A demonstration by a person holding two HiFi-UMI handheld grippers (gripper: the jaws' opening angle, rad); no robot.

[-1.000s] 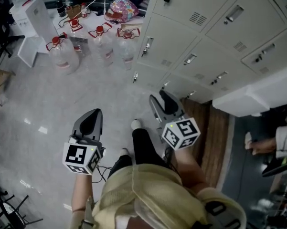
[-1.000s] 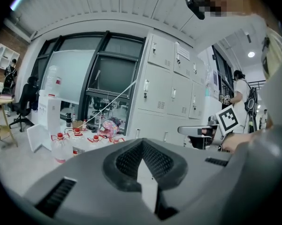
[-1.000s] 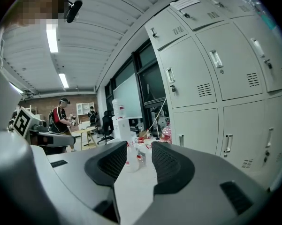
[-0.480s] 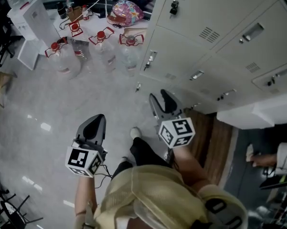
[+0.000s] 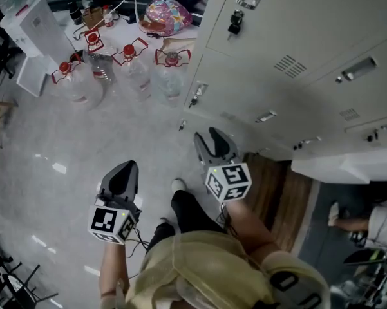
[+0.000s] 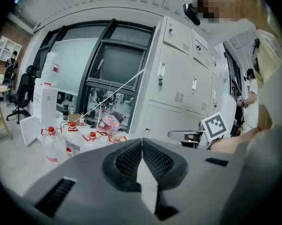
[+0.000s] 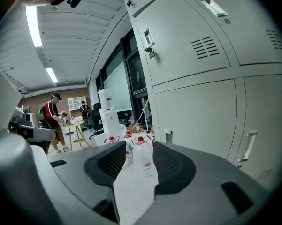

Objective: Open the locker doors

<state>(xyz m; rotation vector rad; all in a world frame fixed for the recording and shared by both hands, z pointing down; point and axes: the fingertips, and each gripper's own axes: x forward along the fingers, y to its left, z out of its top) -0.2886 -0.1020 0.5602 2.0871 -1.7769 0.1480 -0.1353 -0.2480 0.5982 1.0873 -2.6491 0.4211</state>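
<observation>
Flat pale metal locker doors (image 5: 309, 24)

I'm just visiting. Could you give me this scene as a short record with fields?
Place: room with grey lockers, doors in view shut
Left gripper: shut, empty
Right gripper: open, jaws have just been opening, nothing between them
Floor: water bottles with red caps beside the lockers
Progress: no door opened yet
</observation>
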